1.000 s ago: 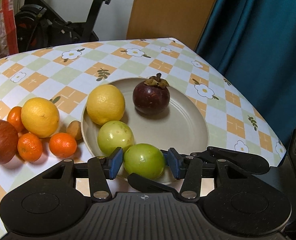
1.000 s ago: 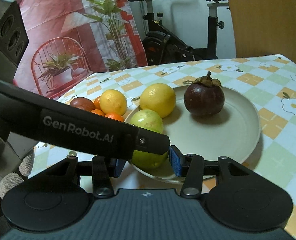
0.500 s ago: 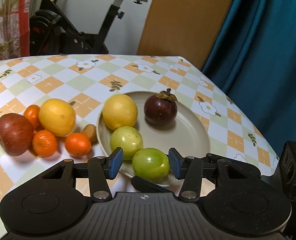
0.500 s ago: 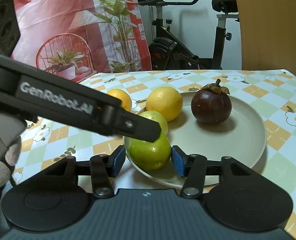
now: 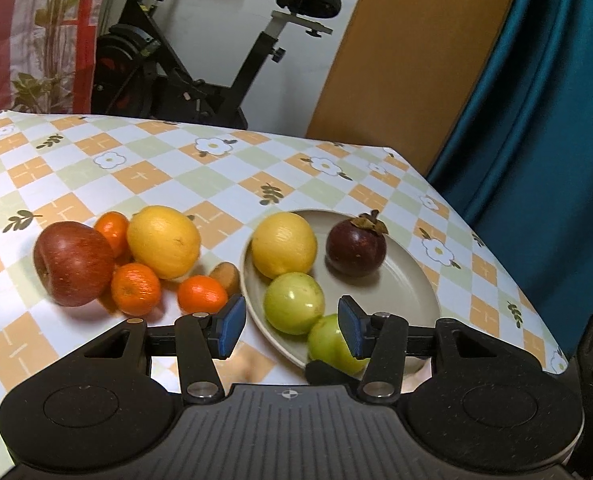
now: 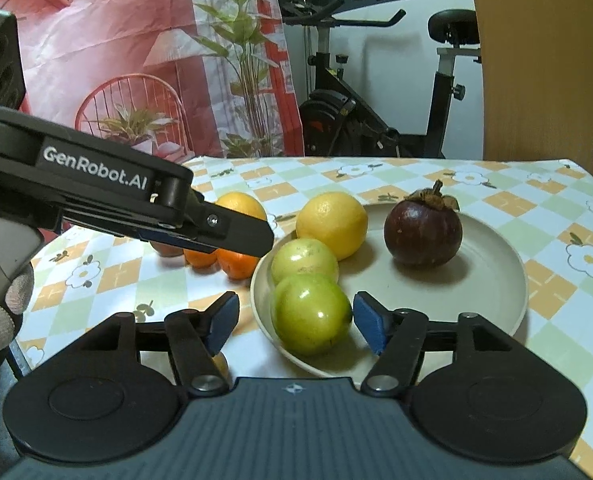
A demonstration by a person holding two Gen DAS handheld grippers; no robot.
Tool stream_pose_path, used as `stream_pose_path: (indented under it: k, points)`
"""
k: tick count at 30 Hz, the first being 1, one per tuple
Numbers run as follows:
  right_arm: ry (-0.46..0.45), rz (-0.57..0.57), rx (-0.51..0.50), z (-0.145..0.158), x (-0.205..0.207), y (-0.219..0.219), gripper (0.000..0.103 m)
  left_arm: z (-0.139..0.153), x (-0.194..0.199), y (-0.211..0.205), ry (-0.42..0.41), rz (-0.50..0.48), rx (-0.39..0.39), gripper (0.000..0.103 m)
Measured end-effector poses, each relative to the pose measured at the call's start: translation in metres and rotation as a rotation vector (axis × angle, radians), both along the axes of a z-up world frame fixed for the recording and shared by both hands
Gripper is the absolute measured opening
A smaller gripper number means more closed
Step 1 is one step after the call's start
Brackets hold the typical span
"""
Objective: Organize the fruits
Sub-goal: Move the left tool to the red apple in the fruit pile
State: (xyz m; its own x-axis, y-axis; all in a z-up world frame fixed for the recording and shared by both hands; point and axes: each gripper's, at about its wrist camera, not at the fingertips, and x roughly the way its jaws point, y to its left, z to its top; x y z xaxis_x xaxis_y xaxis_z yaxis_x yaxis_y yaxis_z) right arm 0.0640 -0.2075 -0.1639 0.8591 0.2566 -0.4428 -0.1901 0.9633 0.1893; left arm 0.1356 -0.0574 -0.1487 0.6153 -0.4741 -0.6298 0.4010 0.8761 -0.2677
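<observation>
A beige plate [image 6: 492, 280] holds a yellow lemon [image 6: 332, 224], a dark mangosteen [image 6: 422, 232] and two green fruits [image 6: 304, 260]. The nearer green fruit [image 6: 312, 312] rests on the plate's front rim between the fingers of my right gripper [image 6: 296, 324]. Its jaws are opening, and a gap shows at the left pad. My left gripper [image 5: 291, 328] is open and empty above the plate's left rim [image 5: 252, 304]. The nearer green fruit [image 5: 330, 346] sits behind its right finger. In the right wrist view the left gripper's black body [image 6: 116, 192] crosses the left side.
Left of the plate lie a red apple [image 5: 72, 264], a yellow citrus [image 5: 164, 242], three tangerines [image 5: 136, 288] and a small brown fruit [image 5: 226, 276]. The checked tablecloth [image 5: 156, 172] ends at an edge on the right. An exercise bike [image 5: 200, 80] and a teal curtain [image 5: 536, 120] stand behind.
The right jaws have spread away from the green fruit, which stays on the plate. The left gripper has drifted left and up, so the fruit is no longer between its fingers.
</observation>
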Motion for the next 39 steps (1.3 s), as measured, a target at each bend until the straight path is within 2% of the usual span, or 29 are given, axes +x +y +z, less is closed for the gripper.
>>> stream_pose_path:
  k: [11,17,23,27,32,39]
  points:
    - [-0.032,-0.01,0.0,0.003,-0.002,-0.002,0.067,-0.001,0.006,0.011,0.004,0.058,0.002,0.054]
    - [-0.04,-0.011,0.003,0.004,-0.003,-0.005,0.067,0.006,0.01,0.025,-0.029,0.097,0.014,0.054]
    - [-0.052,-0.023,0.004,0.007,-0.003,-0.006,0.067,0.024,0.023,0.064,-0.056,0.212,-0.002,0.054]
    - [-0.058,-0.025,0.008,0.012,-0.001,-0.006,0.067,0.038,0.033,0.095,-0.068,0.291,0.017,0.054]
    - [-0.055,-0.009,0.024,0.021,0.009,-0.003,0.067,0.049,0.043,0.118,-0.071,0.294,0.03,0.054]
    - [-0.058,0.074,0.001,0.04,0.036,0.023,0.067,0.041,0.065,0.132,-0.01,0.256,0.052,0.054]
